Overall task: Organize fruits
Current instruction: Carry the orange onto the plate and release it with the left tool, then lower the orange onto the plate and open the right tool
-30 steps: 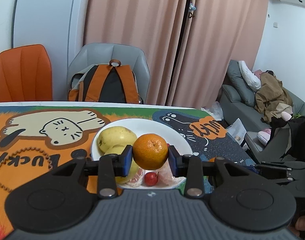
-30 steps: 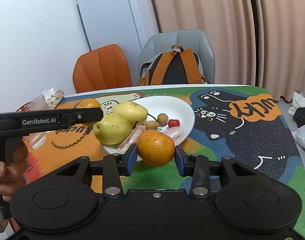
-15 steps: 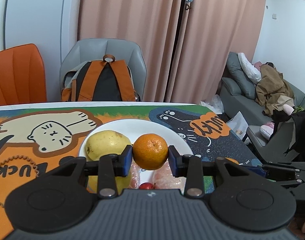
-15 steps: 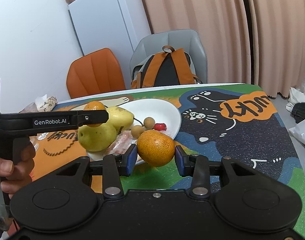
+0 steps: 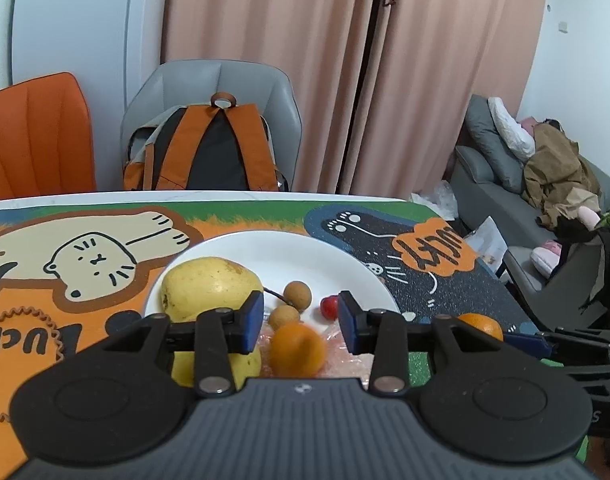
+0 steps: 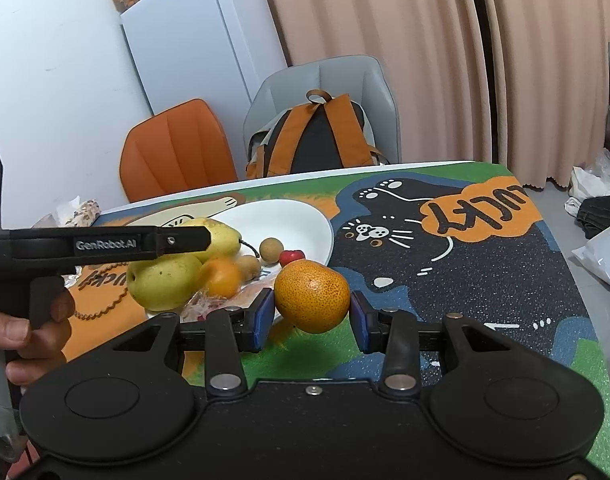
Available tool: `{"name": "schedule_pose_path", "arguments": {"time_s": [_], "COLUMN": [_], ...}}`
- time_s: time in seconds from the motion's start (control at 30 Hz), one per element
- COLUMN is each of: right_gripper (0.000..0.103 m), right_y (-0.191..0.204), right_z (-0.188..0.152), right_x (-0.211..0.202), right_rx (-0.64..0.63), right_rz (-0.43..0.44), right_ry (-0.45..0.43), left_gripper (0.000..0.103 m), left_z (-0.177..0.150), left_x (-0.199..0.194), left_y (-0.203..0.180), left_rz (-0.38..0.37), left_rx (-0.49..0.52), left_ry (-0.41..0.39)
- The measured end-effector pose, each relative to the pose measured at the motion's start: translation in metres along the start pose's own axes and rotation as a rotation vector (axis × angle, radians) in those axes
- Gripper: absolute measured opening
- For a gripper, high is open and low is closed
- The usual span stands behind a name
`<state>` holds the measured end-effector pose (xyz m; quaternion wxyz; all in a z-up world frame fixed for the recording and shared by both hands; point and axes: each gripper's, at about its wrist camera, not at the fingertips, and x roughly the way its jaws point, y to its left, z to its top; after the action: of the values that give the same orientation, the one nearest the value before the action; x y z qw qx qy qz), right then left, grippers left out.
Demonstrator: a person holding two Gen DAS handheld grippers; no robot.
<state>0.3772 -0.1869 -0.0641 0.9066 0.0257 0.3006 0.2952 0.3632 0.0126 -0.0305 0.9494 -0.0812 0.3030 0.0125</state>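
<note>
A white plate (image 5: 289,252) holds two yellow pears (image 5: 209,288), two brown longans (image 5: 298,295), a red cherry (image 5: 329,306) and clear wrappers. My left gripper (image 5: 300,316) is open above the plate's near side. A blurred orange (image 5: 298,350) is just below its fingers, over the plate; it also shows blurred in the right wrist view (image 6: 223,277). My right gripper (image 6: 309,314) is shut on a second orange (image 6: 312,295), held above the mat at the plate's (image 6: 301,228) right front edge.
A cartoon cat mat (image 6: 465,248) covers the table. A grey chair with an orange backpack (image 5: 209,148) and an orange chair (image 5: 37,136) stand behind the table. A sofa with clothes (image 5: 545,184) is at the right. A white fridge (image 6: 201,48) stands at the back.
My left gripper has opened and let go of its orange, which has dropped below the fingers toward the plate. My right gripper still holds its orange, a little nearer the plate.
</note>
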Motion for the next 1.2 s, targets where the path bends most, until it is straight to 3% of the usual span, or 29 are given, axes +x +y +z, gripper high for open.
{"name": "schedule_pose_path", "arguments": {"time_s": [0.5,0.8,1.03,1.13,1.2], "right_gripper": [0.038,0.038,0.038,0.038,0.044], "right_y": [0.019,0.041,0.059,0.066,0.072], "right_z": [0.009,0.016,0.019,0.02,0.021], "right_x": [0.015,0.028,0.039,0.042,0.045], "right_rx": [-0.036,-0.072,-0.097,-0.105,-0.119], "right_rz": [0.018,0.048,0.073,0.083,0.097], "right_ry": [-0.004,-0.003,0.0,0.002,0.0], "left_gripper": [0.04,0.048,0.061,0.073,0.078], "left_z": [0.002,-0.002,-0.009,-0.012,-0.014], "left_x": [-0.031,-0.051,-0.064,-0.068,-0.07], "left_y": [0.022,0.041,0.061,0.068,0.072], "left_rz": [0.023,0.049,0.094,0.115,0.127], "left_rx": [-0.047,-0.086,-0.12,-0.133,-0.141], "left_ry": [-0.032,-0.045,-0.047,-0.049,-0.05]}}
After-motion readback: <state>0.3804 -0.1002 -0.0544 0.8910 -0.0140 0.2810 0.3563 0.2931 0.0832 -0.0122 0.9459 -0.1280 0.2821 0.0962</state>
